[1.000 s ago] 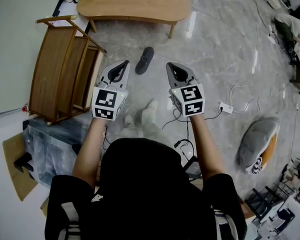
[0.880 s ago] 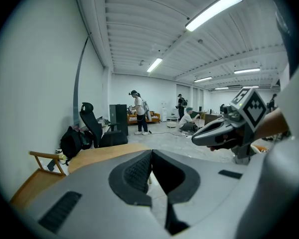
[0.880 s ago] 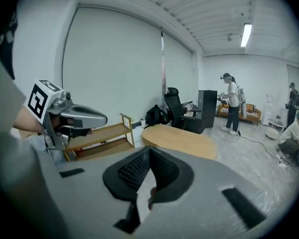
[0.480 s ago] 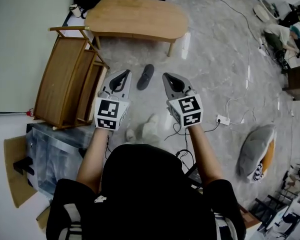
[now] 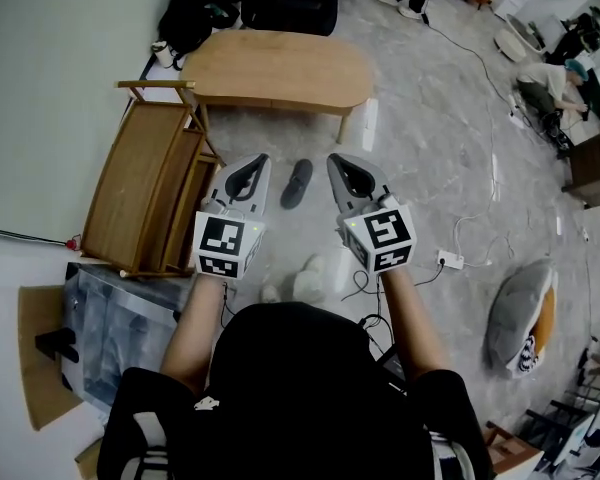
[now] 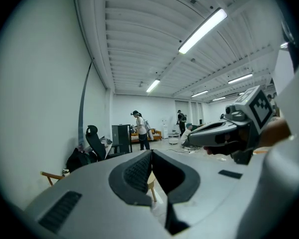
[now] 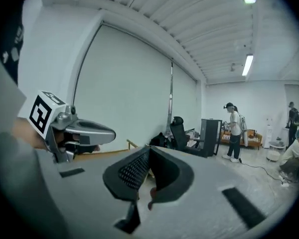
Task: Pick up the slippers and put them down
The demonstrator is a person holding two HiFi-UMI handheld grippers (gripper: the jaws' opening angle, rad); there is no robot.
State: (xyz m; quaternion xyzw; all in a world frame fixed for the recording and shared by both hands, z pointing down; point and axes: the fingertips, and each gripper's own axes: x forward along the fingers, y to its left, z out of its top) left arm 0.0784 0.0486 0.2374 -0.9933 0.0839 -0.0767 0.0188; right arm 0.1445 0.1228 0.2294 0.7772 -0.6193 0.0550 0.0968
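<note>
One dark slipper (image 5: 297,183) lies on the grey marbled floor (image 5: 430,158), seen in the head view between the tips of my two grippers and well below them. My left gripper (image 5: 260,160) is held out level and is shut with nothing in it; its pads meet (image 6: 150,153) in the left gripper view. My right gripper (image 5: 335,160) is beside it, likewise shut and empty (image 7: 149,151). Each gripper view shows the other gripper alongside and the room beyond, not the slipper. I see no second slipper.
A low wooden table (image 5: 280,68) stands just beyond the slipper. A wooden rack (image 5: 150,193) leans at the left by the wall. A power strip (image 5: 450,260) with cables and a grey beanbag (image 5: 520,308) lie at the right. People stand and sit farther off.
Both grippers have risen and now point more level. The slipper lies where it was on the floor. More of the far room has come into the head view.
</note>
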